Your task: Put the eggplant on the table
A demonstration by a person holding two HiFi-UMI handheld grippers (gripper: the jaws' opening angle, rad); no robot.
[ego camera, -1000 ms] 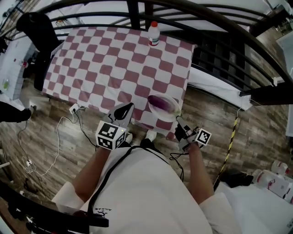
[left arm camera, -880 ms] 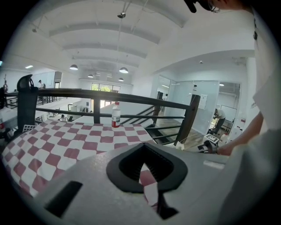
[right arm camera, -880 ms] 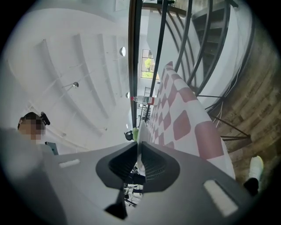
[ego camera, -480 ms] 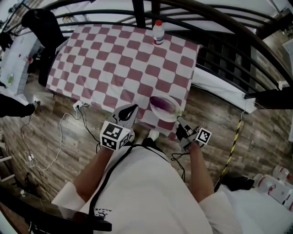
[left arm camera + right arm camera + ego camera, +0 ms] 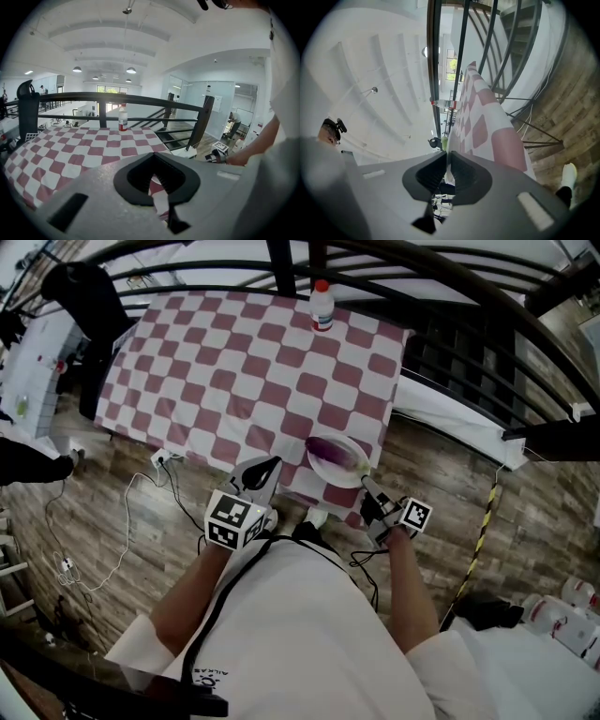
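Purple eggplant (image 5: pixel 330 452) sits on a round white plate (image 5: pixel 328 480) at the checkered desk's (image 5: pixel 234 362) 5 o'clock edge. The right tool (image 5: pixel 367 489) clamps the plate's rim, and the left tool (image 5: pixel 263 468) is closed and empty.

You wear a white short-sleeved top (image 5: pixel 291 634), with a black strap (image 5: pixel 220 607) running down its left side to some small dark print, and a thin black cable (image 5: pixel 364 568) curls beside your right arm. Your left gripper (image 5: pixel 265 465) is a pale grey shell with black ribbed jaw pads and carries a marker cube (image 5: pixel 230 519) of black-and-white squares. Your right gripper (image 5: pixel 365 486) has the same grey shell and black pads, with its own white cube (image 5: pixel 416 516) bearing one black square marker.
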